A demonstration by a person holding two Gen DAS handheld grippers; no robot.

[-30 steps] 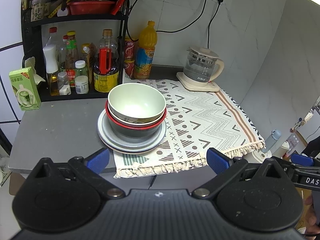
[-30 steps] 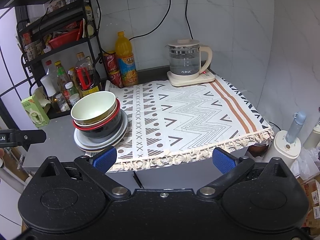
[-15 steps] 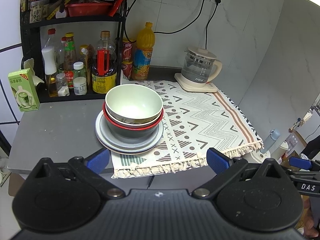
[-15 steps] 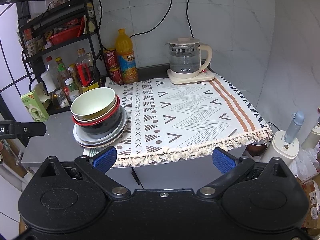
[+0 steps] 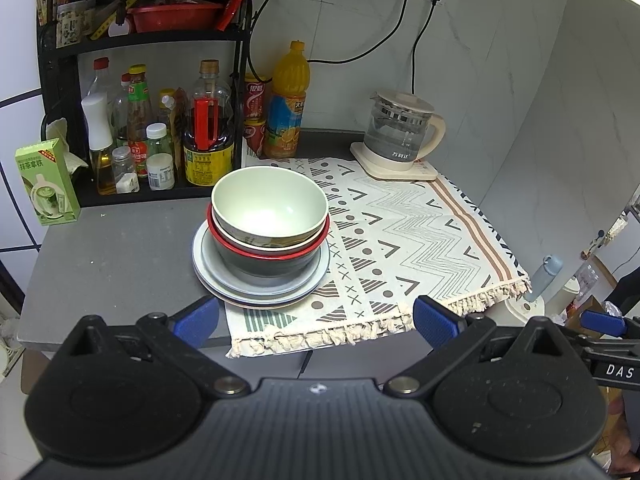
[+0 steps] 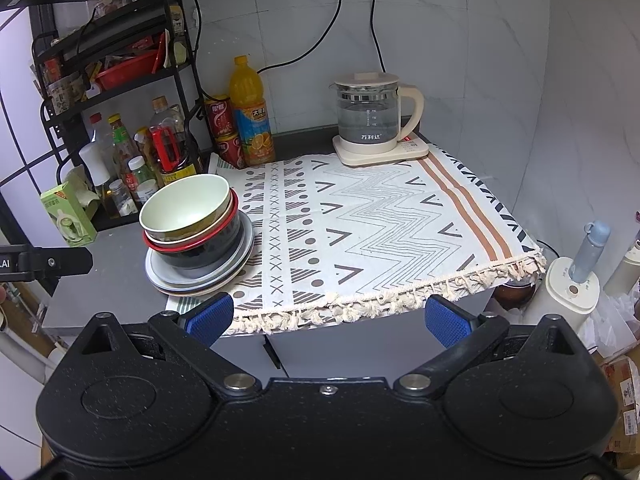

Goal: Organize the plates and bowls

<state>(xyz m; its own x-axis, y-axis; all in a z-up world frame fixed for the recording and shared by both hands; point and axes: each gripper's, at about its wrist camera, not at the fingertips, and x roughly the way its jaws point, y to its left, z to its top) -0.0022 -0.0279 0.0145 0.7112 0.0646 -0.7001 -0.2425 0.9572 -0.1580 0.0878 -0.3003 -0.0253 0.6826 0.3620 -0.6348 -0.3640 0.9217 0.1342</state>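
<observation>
Right wrist view alone shows the stacked plates' layered rims side-on. Left gripper and right gripper: ribbed blue pads spread, empty.

The left gripper and right gripper are matte black, each with blue ribbed fingertip pads and silver pivot screws.

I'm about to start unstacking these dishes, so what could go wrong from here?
The pale green bowl sits tilted on the red-rimmed bowl, so a grab at its rim could slide it off. The plates lie half on the patterned cloth, near the counter's front edge; dragging them could pull the cloth, which the glass kettle's base also rests on.
</observation>
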